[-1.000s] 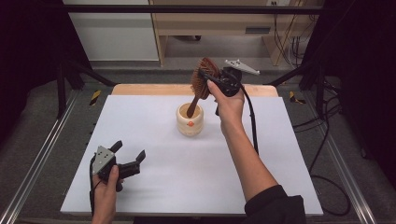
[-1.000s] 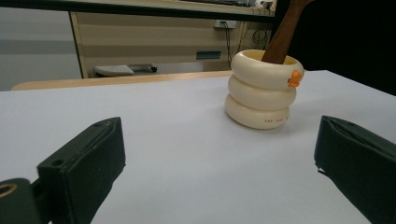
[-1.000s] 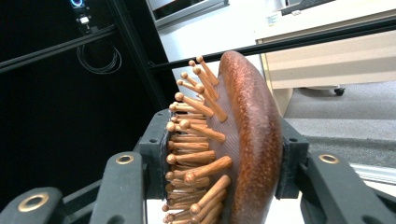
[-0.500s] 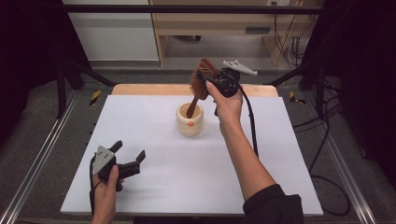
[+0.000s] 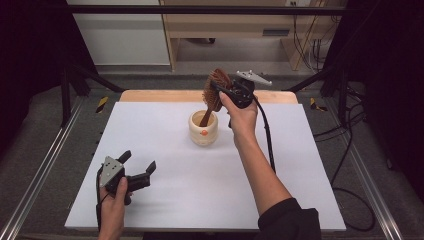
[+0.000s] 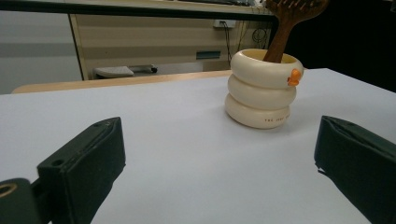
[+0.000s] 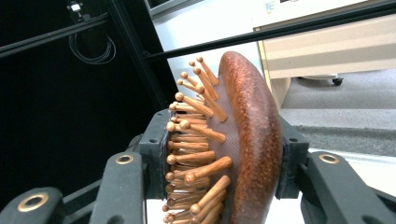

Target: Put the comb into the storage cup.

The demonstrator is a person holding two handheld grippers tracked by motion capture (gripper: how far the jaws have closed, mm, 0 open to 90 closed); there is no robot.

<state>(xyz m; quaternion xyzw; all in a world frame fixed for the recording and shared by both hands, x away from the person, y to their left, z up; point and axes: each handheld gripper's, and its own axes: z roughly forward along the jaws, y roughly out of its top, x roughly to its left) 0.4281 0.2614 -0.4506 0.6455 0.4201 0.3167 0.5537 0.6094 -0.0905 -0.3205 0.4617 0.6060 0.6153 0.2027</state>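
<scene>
Right gripper view reveals pads [image 7: 156, 140] pinching the hairbrush [image 7: 243, 140] head's wooden pins.

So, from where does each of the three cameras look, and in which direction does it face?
High view: above the near side, looking forward and down at the table; both forearms, left gripper and right gripper show.
Left gripper view: low over the table, facing the cream cup between its open jaws.
Right gripper view: along jaws clamping the wooden hairbrush.
Cup and brush appear in the high and left gripper views.
</scene>
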